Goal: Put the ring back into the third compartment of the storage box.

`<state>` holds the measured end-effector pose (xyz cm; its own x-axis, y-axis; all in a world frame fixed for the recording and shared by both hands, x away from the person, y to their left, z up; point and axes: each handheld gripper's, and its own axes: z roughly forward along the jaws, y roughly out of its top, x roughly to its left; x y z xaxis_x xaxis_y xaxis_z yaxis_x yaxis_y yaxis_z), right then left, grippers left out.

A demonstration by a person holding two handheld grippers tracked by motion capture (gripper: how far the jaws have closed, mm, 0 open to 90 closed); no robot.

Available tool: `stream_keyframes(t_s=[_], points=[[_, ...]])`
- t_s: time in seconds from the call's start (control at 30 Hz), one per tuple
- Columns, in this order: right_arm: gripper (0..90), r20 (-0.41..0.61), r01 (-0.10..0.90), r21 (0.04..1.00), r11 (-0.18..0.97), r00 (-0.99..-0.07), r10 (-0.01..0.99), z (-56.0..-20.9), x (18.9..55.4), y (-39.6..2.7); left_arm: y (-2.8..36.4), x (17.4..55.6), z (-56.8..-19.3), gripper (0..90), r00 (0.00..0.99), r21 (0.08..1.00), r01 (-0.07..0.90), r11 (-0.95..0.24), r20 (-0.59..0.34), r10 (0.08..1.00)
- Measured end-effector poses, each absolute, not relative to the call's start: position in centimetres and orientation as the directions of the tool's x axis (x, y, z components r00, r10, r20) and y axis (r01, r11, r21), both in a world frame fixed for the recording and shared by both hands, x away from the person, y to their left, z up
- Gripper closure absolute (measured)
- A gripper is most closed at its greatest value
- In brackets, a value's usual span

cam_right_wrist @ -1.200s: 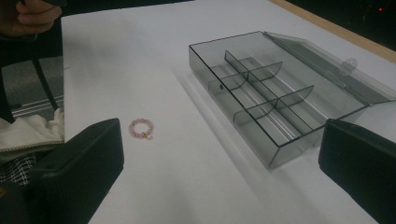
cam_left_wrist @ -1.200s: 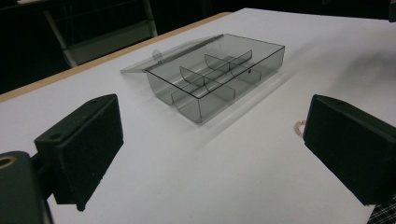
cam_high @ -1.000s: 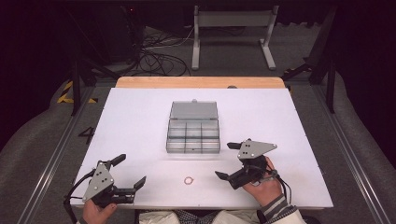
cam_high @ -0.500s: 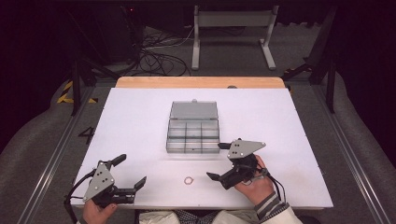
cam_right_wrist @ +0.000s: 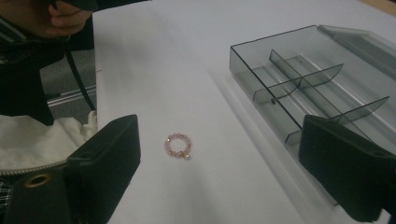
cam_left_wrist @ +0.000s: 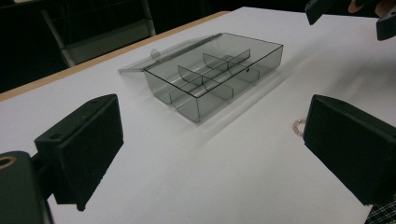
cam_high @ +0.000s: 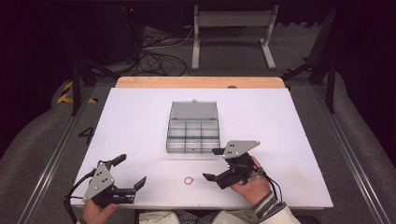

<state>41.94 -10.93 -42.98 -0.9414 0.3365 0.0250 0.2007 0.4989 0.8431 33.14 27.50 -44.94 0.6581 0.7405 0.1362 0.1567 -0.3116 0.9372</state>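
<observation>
right hand-held gripper (cam_high: 214, 164) gaped empty, left hand-held gripper (cam_high: 129, 171) too | compartment box (cam_high: 193, 127) lid open, compartments bare | bead ring (cam_high: 188, 180) near box front

- White flat counter (cam_high: 130, 121), with a pale wooden strip (cam_high: 201, 82) running along its far edge.
- Light grey metal stand (cam_high: 233, 18) on the floor beyond the counter: one crossbar on two upright legs, each ending in a foot.
- Tangle of black cables (cam_high: 154, 56) on the grey floor (cam_high: 233, 60), left of the stand.
- Yellow-and-black striped hazard tape (cam_high: 70, 93) on the floor near the counter's far left corner.
- Black numeral "4" (cam_high: 87, 134) marked just beside the counter's left edge.
- Long grey metal rail (cam_high: 51, 158) along the left side of the counter, and a matching rail (cam_high: 350, 163) along the right side.
- Dark upright post (cam_high: 75, 88) at the far left, with another (cam_high: 330, 79) at the far right.
</observation>
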Motion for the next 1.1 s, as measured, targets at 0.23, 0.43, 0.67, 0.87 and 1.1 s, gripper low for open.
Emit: stream_keyframes(t_s=[0.23,0.43,0.67,0.87,1.1], points=[[26.6,-0.017,0.178,0.812,0.556,-0.945,0.328,-43.1,42.0,-9.8,27.5,33.1,-45.0,5.4,0.660,0.937,0.158,-0.310,0.133,0.740],[34.7,-0.052,0.172,0.786,0.594,-0.939,0.340,-43.5,42.1,-8.9,27.5,33.1,-45.0,5.4,0.661,0.937,0.158,-0.310,0.133,0.739],[41.2,-0.046,0.182,0.764,0.619,-0.942,0.333,-44.2,42.4,-7.9,27.5,33.1,-45.0,5.4,0.662,0.936,0.157,-0.315,0.137,0.737],[47.2,-0.039,0.180,0.752,0.634,-0.948,0.315,-44.7,42.6,-7.1,27.5,33.2,-45.0,5.4,0.662,0.936,0.157,-0.316,0.138,0.736],[52.6,-0.022,0.182,0.732,0.657,-0.957,0.289,-45.5,42.6,-6.0,27.5,33.1,-45.0,5.4,0.663,0.937,0.156,-0.314,0.136,0.736]])
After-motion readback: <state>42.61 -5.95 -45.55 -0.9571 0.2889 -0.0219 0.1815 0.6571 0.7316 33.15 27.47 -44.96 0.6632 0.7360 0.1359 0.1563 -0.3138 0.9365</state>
